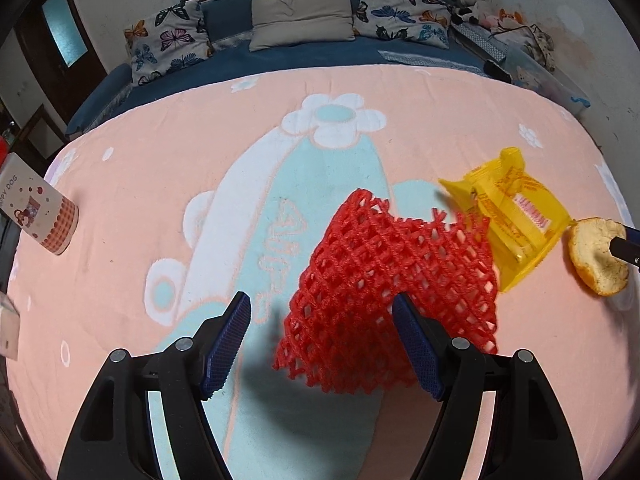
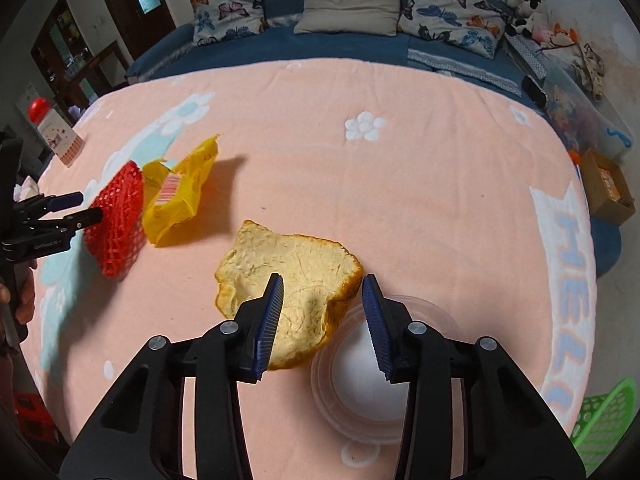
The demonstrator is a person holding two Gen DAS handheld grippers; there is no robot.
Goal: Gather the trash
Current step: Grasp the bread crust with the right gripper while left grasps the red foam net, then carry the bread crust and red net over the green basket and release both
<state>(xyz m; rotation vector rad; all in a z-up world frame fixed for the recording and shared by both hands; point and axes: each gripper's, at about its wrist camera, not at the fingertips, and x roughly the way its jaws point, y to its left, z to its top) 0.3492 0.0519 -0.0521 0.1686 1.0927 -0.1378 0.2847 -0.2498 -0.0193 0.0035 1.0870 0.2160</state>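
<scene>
A red foam fruit net [image 1: 384, 280] lies on the pink blanket [image 1: 160, 200]; it also shows in the right wrist view [image 2: 118, 220]. My left gripper [image 1: 322, 308] is open, its right finger resting over the net's near edge. A yellow plastic wrapper [image 1: 512, 216] lies just right of the net, also seen in the right wrist view [image 2: 180, 192]. A pale peel piece [image 2: 288, 284] lies in front of my right gripper [image 2: 322, 292], which is open, with the peel between the fingertips. The peel also shows in the left wrist view [image 1: 598, 254].
A clear plastic lid [image 2: 360, 380] lies under the right finger. A patterned cylindrical tin [image 1: 40, 208] stands at the blanket's left edge. A green basket [image 2: 604, 416] sits off the right edge, a cardboard box [image 2: 608, 188] beyond. Pillows [image 1: 300, 16] line the blue sofa behind.
</scene>
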